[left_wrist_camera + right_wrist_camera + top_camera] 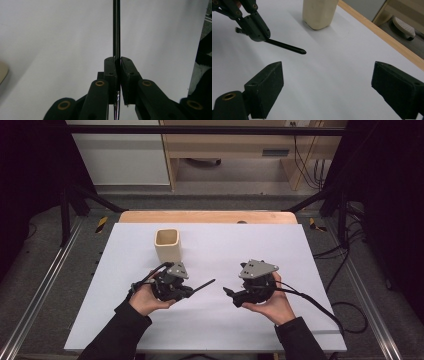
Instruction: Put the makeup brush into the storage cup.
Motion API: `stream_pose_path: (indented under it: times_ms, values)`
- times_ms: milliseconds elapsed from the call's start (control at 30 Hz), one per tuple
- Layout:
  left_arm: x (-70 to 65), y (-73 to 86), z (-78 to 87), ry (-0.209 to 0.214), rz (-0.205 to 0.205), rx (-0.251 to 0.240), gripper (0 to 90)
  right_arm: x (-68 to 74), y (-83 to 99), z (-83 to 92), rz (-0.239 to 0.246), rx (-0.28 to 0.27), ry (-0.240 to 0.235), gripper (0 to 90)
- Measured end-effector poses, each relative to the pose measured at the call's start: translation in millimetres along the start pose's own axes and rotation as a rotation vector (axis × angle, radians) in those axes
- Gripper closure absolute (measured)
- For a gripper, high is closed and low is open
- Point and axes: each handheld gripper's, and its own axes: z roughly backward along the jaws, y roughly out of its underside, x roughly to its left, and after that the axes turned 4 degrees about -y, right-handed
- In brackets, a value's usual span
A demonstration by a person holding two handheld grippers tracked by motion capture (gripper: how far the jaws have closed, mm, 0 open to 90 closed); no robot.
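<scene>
Level, left gripper [192, 288] points black stick [202, 285] rightward.

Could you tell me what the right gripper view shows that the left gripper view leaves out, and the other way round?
Right gripper view alone: the right gripper with its jaws wide apart and nothing between them, the full side of the cream cup, the table's wooden edge, and the rounded tip of the black stick beyond the left gripper. Left gripper view alone: the jaws pressed shut on that stick, seen from behind, running straight ahead. Both share the white sheet and the stick itself.
</scene>
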Motion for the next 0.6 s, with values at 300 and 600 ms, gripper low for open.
stream_pose_path:
  times_ms: [300,600]
  values:
    - [-3.0,-4.2,-4.0,0.011,-0.013,0.013,83.9,7.3,2.9,-8.9,0.031,0.038,-0.025,11.9]
    - [-6.5,-7.3,-8.4,0.028,-0.024,0.034,83.9,13.1,2.7,-12.9,0.057,0.076,-0.047,12.9]
